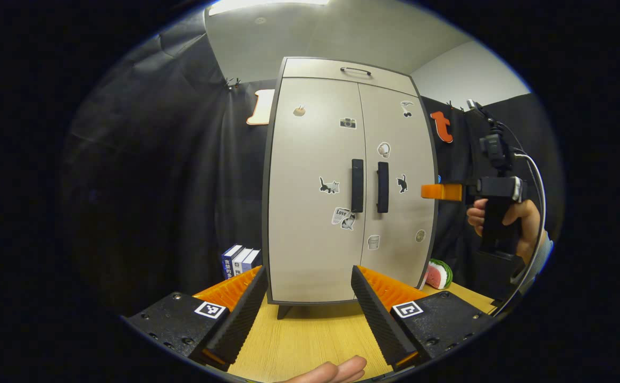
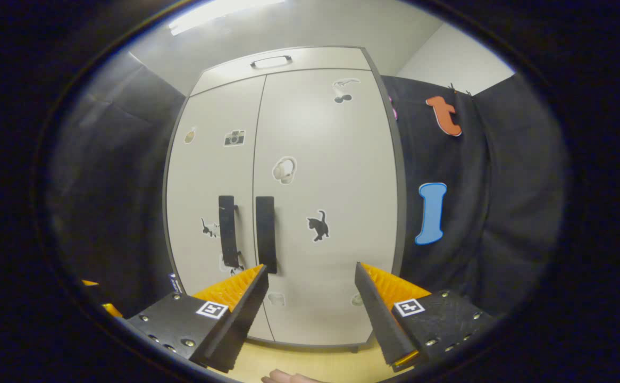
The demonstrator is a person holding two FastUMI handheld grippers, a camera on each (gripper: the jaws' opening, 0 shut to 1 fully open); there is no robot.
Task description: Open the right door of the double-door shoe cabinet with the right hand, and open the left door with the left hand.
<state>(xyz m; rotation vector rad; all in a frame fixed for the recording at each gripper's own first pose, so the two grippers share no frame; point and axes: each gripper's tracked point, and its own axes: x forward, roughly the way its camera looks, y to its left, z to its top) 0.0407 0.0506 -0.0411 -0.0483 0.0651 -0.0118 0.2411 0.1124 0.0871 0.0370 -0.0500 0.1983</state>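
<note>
We stand at the approach step: both doors of the shoe cabinet (image 1: 350, 181) on the table ahead are closed, right gripper (image 2: 310, 308) and left gripper (image 1: 304, 314) gape wide and empty, so next the right must close on the right door handle (image 2: 265, 234).

Your shoe cabinet (image 1: 350, 181) stands on the tabletop (image 1: 310, 340) toward its far edge, books (image 1: 240, 260) left of it, right gripper (image 1: 442, 192) at its right side.
</note>
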